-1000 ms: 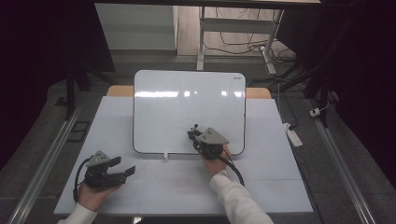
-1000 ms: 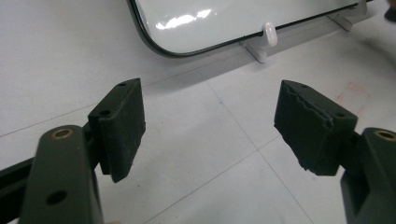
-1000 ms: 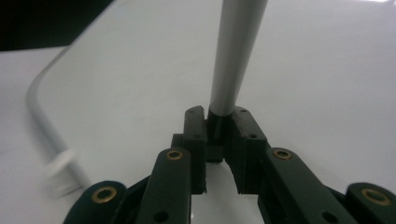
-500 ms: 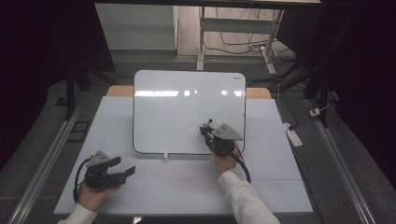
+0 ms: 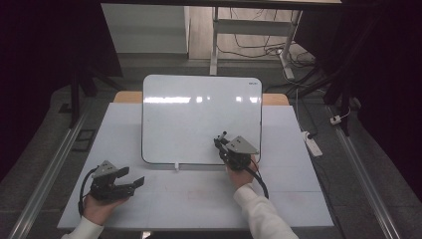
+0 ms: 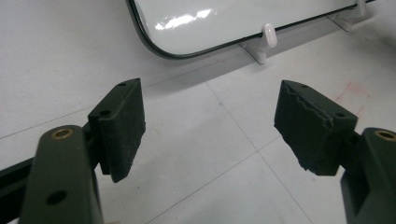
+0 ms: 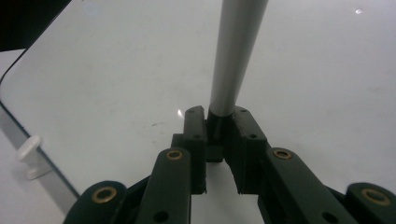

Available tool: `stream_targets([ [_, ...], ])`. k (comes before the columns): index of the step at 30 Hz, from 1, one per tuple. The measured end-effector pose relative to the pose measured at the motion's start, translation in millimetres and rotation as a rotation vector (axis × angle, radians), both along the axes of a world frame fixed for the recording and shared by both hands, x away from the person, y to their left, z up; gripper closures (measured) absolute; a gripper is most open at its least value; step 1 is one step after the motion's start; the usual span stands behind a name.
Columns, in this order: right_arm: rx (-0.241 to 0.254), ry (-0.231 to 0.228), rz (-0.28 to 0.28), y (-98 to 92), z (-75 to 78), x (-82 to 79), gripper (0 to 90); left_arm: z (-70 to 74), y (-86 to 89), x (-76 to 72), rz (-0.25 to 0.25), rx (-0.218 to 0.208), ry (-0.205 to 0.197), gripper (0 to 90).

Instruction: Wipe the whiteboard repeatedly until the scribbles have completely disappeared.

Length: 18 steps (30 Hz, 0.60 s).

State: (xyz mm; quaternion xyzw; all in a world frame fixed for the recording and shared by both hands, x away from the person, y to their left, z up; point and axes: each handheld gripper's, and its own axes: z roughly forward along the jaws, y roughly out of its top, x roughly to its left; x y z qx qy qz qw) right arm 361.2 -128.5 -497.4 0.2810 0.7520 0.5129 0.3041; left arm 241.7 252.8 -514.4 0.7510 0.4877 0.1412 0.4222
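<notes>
— What's the right gripper (image 5: 222,141) doing?
— Its jaws are pinched on a grey marker (image 7: 232,58), which points straight out ahead of them over the whiteboard (image 5: 199,119). The gripper hangs above the board's lower right part.
— And the left gripper (image 6: 208,128)?
— Jaws spread wide with only bare white counter (image 6: 196,154) between them. The whiteboard's rounded corner and its small white clip (image 6: 269,35) lie ahead of it, a little off to the right, well apart from the jaws
</notes>
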Motion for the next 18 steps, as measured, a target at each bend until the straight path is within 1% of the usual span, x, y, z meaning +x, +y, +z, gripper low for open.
stream_targets([
  [2, -0.027, 0.009, 0.043, 8.2, -4.3, -4.7, 77.9, 0.4, -0.4, -0.4, 0.001, 0.000, -0.002, 25.9],
  [3, -0.055, -0.002, 0.060, 13.2, -6.7, -8.0, 77.9, 0.6, -0.3, -0.6, 0.002, 0.000, -0.002, 25.8],
  [4, -0.067, -0.010, 0.059, 13.8, -6.7, -8.7, 77.9, 0.7, -0.2, -1.0, 0.004, -0.003, -0.002, 25.9],
  [5, -0.052, -0.006, 0.055, 11.1, -6.0, -6.6, 77.9, 0.9, 0.0, -1.3, 0.004, -0.003, -0.002, 25.8],
  [7, -0.016, -0.009, 0.011, 2.4, -2.3, -2.0, 77.9, 1.0, 0.3, -1.6, 0.005, -0.002, -0.005, 25.9],
  [9, 0.014, 0.004, 0.002, 0.1, -1.9, -0.8, 77.8, 0.9, -0.2, -1.1, 0.005, -0.005, -0.002, 25.9],
  [10, 0.007, 0.003, 0.008, 2.5, -2.8, -1.9, 77.9, 0.8, -0.4, -0.6, 0.003, -0.003, -0.003, 25.9],
  [12, -0.016, 0.011, 0.065, 15.2, -7.9, -5.8, 77.9, 0.8, -1.1, -0.3, -0.001, -0.001, -0.002, 25.9],
  [13, -0.036, -0.001, 0.091, 22.9, -10.5, -7.9, 77.9, 0.9, -1.4, -0.6, 0.000, -0.002, -0.002, 25.9],
  [14, -0.056, -0.010, 0.102, 28.9, -11.0, -9.0, 77.9, 1.0, -0.9, -1.0, 0.001, 0.001, -0.004, 25.9],
  [16, -0.044, -0.010, 0.103, 32.1, -7.7, -4.2, 77.9, 0.8, -0.1, -1.3, 0.005, -0.004, -0.002, 25.9],
  [18, -0.012, -0.010, 0.067, 29.6, -0.6, 4.2, 77.9, 0.6, -0.1, -0.9, 0.006, -0.005, -0.001, 25.9],
])
